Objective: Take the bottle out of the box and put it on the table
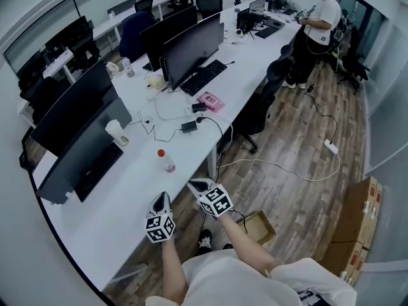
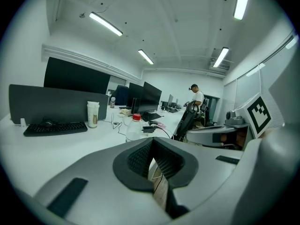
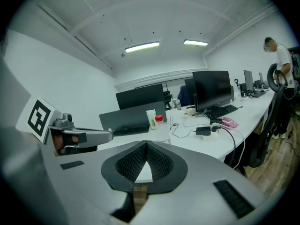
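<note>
A clear plastic bottle (image 1: 167,161) with a red cap stands upright on the white table (image 1: 121,215), close to its front edge. It also shows ahead in the left gripper view as the bottle (image 2: 135,125) and in the right gripper view as the bottle (image 3: 161,128). My left gripper (image 1: 162,198) and right gripper (image 1: 196,185) hover side by side just short of it, apart from it. Both have their jaws together with nothing between them: left gripper (image 2: 152,139), right gripper (image 3: 146,143). An open cardboard box (image 1: 260,227) lies on the floor below my right arm.
Monitors (image 1: 76,116), a keyboard (image 1: 97,169), a paper cup (image 1: 117,132), cables and a power brick (image 1: 189,126) crowd the table behind the bottle. An office chair (image 1: 262,101) stands at the table's edge. A person (image 1: 319,24) stands far off. Stacked cartons (image 1: 357,215) sit at right.
</note>
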`<state>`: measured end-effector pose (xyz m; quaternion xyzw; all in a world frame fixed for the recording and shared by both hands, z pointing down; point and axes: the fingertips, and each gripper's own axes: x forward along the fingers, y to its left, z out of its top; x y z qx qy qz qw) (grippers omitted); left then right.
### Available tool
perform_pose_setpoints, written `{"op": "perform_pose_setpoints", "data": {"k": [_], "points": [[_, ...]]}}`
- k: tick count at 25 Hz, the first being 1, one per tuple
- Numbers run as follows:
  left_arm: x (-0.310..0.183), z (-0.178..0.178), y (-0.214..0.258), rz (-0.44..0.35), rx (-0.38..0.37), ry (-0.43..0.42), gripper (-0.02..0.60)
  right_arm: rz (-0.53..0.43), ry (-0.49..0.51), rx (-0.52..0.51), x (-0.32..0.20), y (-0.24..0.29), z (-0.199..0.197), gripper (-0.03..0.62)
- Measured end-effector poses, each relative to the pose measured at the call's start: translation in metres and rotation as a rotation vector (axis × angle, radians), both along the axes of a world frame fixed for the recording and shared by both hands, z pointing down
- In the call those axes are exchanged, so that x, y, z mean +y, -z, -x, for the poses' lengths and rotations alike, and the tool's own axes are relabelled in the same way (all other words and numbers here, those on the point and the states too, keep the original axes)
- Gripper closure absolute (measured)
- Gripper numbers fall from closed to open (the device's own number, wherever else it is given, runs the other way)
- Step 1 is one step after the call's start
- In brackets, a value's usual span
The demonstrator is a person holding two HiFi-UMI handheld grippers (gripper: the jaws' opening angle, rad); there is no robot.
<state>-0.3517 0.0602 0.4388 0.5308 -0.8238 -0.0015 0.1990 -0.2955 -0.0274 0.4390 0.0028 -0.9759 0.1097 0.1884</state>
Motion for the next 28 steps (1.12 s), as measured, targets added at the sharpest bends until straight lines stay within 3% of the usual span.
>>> {"op": "perform_pose_setpoints", "data": {"k": [3,28], "points": [[0.004,0.000,-0.003,0.005,0.002,0.005,0.568,0.042,0.022,0.016,0.008,-0.006,-0.004,0.556],[0.001,0.016,-0.002,0.014,-0.005,-0.014,0.568,0.027,0.004,0.018,-0.003,-0.009,0.006,0.554]]}}
